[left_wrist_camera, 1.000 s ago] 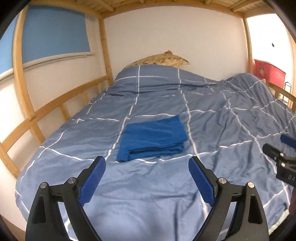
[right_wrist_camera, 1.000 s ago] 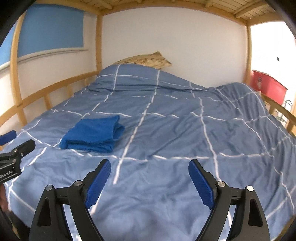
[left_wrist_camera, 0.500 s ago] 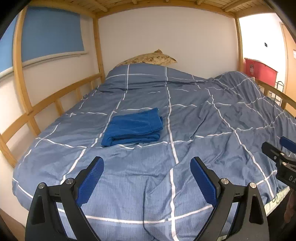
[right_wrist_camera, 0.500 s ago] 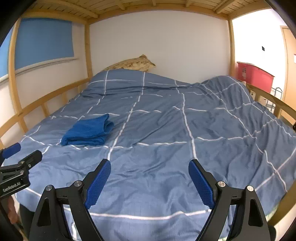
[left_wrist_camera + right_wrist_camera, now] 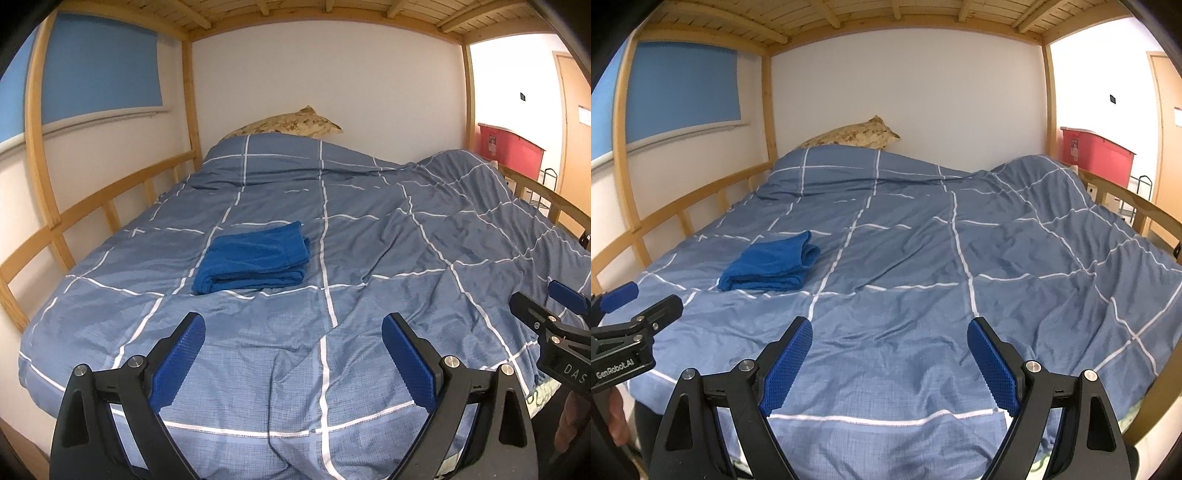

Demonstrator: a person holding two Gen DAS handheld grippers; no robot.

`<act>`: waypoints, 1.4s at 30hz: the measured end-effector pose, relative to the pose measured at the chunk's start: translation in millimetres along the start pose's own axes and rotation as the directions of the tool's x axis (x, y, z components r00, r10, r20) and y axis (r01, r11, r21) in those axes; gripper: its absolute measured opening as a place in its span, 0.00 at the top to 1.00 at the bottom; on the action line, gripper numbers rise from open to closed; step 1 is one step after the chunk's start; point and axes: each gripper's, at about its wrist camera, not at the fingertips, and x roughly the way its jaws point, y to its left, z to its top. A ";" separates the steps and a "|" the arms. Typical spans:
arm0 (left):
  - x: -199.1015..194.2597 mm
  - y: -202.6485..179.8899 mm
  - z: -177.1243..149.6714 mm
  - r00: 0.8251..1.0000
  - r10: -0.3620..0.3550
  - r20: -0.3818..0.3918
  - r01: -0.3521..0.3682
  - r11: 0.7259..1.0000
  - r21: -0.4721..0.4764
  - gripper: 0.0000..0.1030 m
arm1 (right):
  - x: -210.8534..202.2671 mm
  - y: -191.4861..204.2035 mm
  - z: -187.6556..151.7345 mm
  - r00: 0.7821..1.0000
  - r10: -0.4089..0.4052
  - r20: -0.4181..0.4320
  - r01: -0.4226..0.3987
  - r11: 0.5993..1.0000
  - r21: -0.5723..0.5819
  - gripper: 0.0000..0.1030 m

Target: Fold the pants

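**Folded pants lying on the duvet, both grippers held open above the foot of the bed**

One wooden bunk bed frame [image 5: 55, 229] is being seen, its slatted underside overhead. It is being covered by one blue duvet [image 5: 369, 258] crossed with white lines, bunched up towards the right rail. One red storage bin [image 5: 509, 149] is being shown beyond the right post, and one patterned tan pillow [image 5: 288, 123] is being partly hidden behind the duvet's far edge.

One pair of blue pants [image 5: 255, 256] is being seen, folded into a flat rectangular bundle on the left half of the duvet, well ahead of the tools. Its long axis is being laid roughly across the bed, slightly slanted, with the thick rounded fold at the near-left and the layered edges at the right end.

Two grippers are being counted. The left gripper [image 5: 293, 354] is being held with its jaws spread wide and nothing between them. The right gripper [image 5: 890, 354] is likewise being kept wide apart and empty, clear of the pants.
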 end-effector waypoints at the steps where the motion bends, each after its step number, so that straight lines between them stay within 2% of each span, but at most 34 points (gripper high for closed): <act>1: -0.5 0.2 0.2 1.000 -0.001 0.000 0.001 1.000 -0.001 0.05 | 0.1 0.4 0.3 1.000 0.001 0.000 -0.001 1.000 0.000 0.16; 35: 3.3 -1.9 6.1 1.000 -0.005 -0.001 0.005 1.000 0.014 0.04 | 3.6 4.4 1.0 1.000 0.004 0.001 -0.004 1.000 0.011 0.16; 42: 6.0 -1.4 7.1 1.000 0.005 0.012 -0.005 1.000 0.014 0.01 | 4.8 6.8 1.5 1.000 0.001 -0.002 -0.001 1.000 0.012 0.16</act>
